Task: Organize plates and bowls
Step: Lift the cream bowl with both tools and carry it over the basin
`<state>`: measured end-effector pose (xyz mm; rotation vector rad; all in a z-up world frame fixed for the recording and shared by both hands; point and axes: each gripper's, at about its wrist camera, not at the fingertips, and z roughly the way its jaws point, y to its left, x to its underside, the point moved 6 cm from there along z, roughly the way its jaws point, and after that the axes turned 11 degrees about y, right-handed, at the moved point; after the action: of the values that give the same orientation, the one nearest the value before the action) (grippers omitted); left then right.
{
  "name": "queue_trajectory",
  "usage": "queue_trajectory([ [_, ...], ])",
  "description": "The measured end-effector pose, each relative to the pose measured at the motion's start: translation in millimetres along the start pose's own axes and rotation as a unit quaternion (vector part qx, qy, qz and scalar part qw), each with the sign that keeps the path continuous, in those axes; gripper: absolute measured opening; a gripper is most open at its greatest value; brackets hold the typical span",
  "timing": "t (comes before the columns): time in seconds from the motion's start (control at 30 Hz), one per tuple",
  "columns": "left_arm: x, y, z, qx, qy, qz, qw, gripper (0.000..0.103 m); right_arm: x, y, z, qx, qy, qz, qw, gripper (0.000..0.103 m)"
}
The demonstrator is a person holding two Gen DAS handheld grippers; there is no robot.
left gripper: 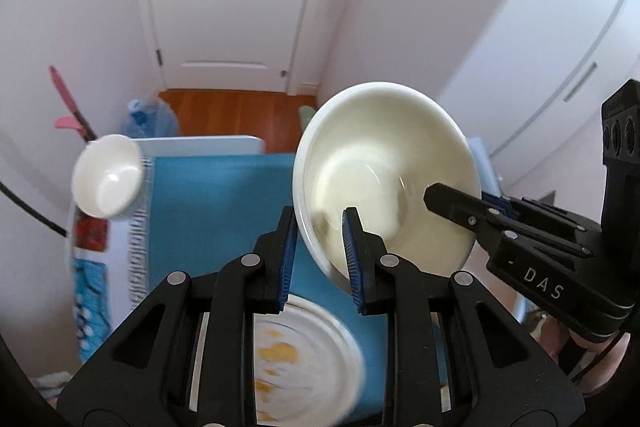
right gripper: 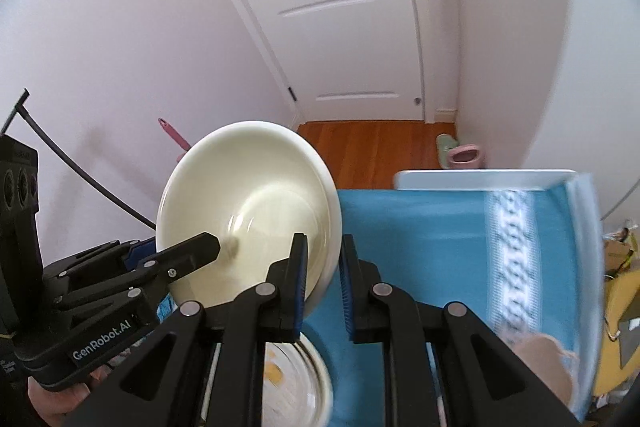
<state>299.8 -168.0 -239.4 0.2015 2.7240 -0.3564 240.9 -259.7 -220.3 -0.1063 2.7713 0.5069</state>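
This is a home — a white door, a wood floor, slippers by the wall, and a water jug.

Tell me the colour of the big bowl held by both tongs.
Cream-white, glossy inside; the big bowl shows best in the right wrist view.

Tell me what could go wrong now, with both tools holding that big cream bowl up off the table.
1. The big cream bowl hangs tilted, pinched only at its rim by the left tool and the right tool; uneven pulling could slip it free.
2. The stained plate lies right beneath; a drop would likely strike it.
3. The small white bowl sits near the table's left edge, where a wide swing could knock it off.
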Motion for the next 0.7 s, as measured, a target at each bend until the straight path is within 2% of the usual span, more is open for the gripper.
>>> queue_trajectory([
  [0.13, 18.1, -56.9, 10.9, 0.018, 0.014, 0.017, 0.9996, 0.021, 26.0, -39.2, -31.8, 0.018, -0.006, 0.014, 1.000, 0.015],
  [0.37, 59.0, -139.1, 54.5, 0.045, 0.068, 0.046, 0.9956, 0.021, 82.9, -111.3, -66.9, 0.048, 0.004, 0.052, 0.998, 0.015],
  [0.53, 87.7, -172.4, 87.5, 0.045, 0.109, 0.062, 0.9910, 0.021, 115.6, -150.4, -67.3, 0.061, 0.029, 0.077, 0.995, 0.015],
  [0.7, 110.6, -182.7, 114.3, 0.035, 0.145, 0.064, 0.9867, 0.021, 145.0, -175.8, -50.4, 0.055, 0.064, 0.095, 0.992, 0.015],
])
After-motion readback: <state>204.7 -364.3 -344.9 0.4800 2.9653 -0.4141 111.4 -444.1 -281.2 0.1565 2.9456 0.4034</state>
